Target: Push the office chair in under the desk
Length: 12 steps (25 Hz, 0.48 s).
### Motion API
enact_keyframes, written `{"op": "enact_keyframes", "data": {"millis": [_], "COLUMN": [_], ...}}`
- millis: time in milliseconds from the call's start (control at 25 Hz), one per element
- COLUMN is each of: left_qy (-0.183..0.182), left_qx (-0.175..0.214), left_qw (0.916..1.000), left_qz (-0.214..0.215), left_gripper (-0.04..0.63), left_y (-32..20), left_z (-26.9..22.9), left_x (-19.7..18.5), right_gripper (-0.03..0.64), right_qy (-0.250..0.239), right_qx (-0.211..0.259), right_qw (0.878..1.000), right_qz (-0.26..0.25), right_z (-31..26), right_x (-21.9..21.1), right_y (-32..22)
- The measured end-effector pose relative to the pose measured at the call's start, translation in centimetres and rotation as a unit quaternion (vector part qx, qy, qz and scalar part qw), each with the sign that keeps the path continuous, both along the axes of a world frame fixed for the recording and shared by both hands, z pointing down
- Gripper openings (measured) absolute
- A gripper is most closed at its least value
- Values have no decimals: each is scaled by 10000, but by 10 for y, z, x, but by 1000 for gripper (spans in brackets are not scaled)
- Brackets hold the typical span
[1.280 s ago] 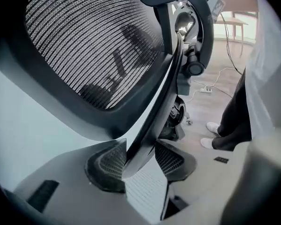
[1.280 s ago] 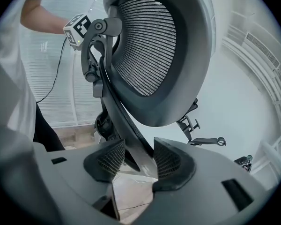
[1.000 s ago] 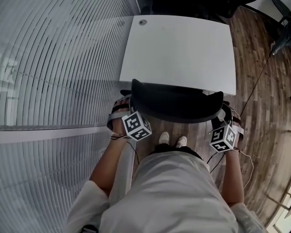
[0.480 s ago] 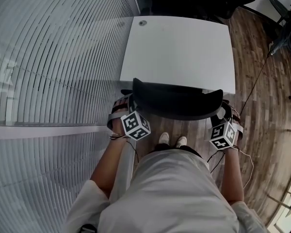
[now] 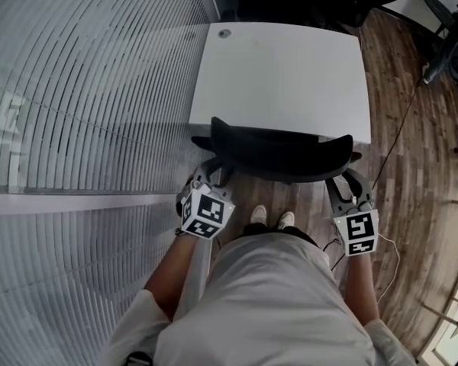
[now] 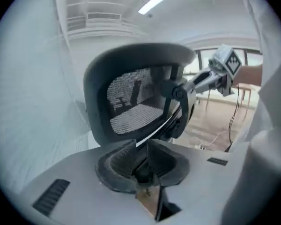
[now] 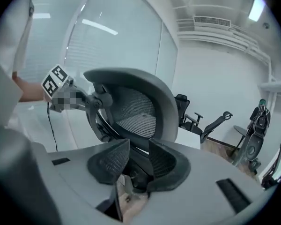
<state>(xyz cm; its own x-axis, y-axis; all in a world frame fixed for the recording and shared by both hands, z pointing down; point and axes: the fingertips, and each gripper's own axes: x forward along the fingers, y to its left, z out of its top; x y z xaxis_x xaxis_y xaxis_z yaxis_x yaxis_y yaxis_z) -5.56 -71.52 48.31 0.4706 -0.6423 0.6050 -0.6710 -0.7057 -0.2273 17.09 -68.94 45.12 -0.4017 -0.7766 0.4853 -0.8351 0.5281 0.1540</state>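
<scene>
Head view: a striped glass wall [image 5: 84, 113] is set close along the left edge of the white rectangular desk [image 5: 282, 75]. The left gripper [image 5: 216, 175], jaws just narrowed to a slim gap on nothing, is held behind the black mesh office chair [image 5: 278, 152] at the desk's near edge. The right gripper [image 5: 345, 187] is held likewise, with wooden floor [image 5: 412, 174] open beyond.

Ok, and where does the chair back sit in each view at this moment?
Head view: the chair back is at centre, a dark arc against the desk's near edge.
Left gripper view: the chair back is centre-left, its mesh facing the camera.
Right gripper view: the chair back is at centre, its frame curving right.
Shared landmark: the white desk, seen again right of the chair in the right gripper view; unclear in the left gripper view.
</scene>
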Motion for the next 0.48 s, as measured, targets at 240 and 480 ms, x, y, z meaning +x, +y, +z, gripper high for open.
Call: {"op": "enact_keyframes", "data": {"millis": [240, 480], "left_qy": [1596, 2647], "left_qx": [209, 458], "left_qw": [9870, 9631], "left_qz": [1, 176], "left_gripper": [64, 41], "left_y": [24, 48], "left_z": [-62, -103], "left_x": [29, 62], "right_gripper": [86, 46], "right_qy": [-988, -1437], "right_qx": [424, 605], "right_qw": [9942, 9877], "right_qz": [-16, -133], "right_z": [-45, -73], "right_x": [-30, -46], "right_y": [19, 33]}}
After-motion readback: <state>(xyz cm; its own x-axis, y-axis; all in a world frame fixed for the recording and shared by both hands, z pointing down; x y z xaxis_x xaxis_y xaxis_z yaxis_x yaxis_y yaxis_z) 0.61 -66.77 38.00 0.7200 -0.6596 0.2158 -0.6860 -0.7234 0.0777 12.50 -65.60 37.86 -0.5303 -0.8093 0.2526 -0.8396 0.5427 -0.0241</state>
